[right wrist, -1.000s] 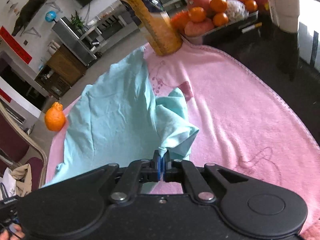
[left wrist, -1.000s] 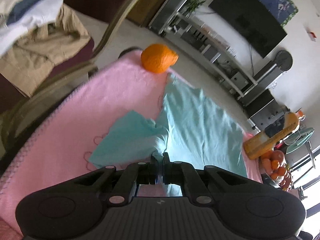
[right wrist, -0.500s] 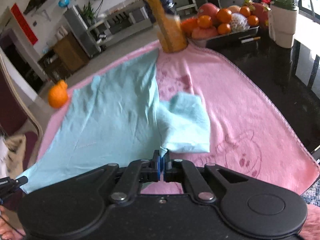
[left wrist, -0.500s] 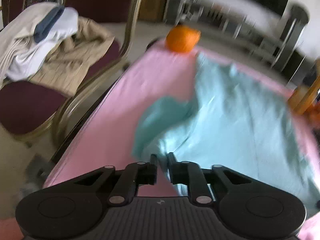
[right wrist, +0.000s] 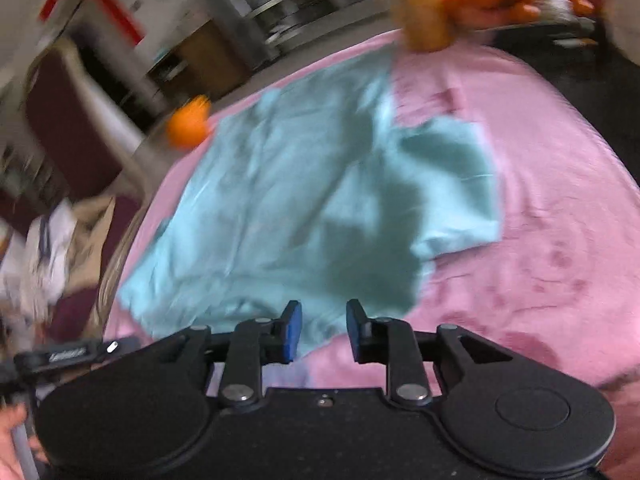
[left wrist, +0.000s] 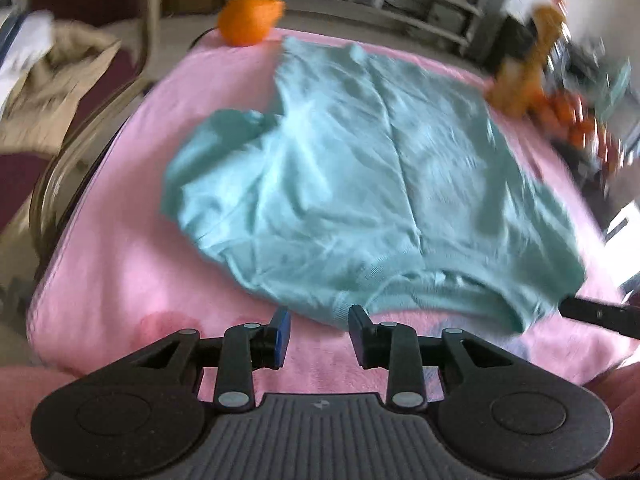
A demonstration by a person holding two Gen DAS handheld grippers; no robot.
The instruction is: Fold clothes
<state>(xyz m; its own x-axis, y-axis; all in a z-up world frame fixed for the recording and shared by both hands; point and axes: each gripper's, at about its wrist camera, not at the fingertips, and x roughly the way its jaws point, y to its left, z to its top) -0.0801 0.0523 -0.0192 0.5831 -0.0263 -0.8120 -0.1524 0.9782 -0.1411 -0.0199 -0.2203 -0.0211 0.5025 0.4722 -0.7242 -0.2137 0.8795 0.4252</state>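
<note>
The left black two-finger gripper (left wrist: 318, 330) sits low over the near edge of the pink fleece blanket (left wrist: 120, 272), its jaws spread wide and holding nothing. Its fingertips stand just before the collar edge of the light teal cotton T-shirt (left wrist: 352, 184), without touching it as far as I can tell. The right black two-finger gripper (right wrist: 323, 330) has the same pose: jaws wide apart, empty, pointed at the near edge of the shirt (right wrist: 288, 208).

The shirt lies spread flat on the blanket (right wrist: 560, 208), with both sleeves out to the sides.

The left view shows the ribbed neck opening near the fingers and a dark bar at the right edge, which is probably the other tool. The right view shows a dark shadow across the cloth and the right sleeve more clearly. A round orange fruit (left wrist: 250, 20) sits at the far corner of the blanket, seen in both views (right wrist: 188, 128). A dark red chair with piled clothes (left wrist: 44, 92) stands at the left. Both pictures are blurred.
</note>
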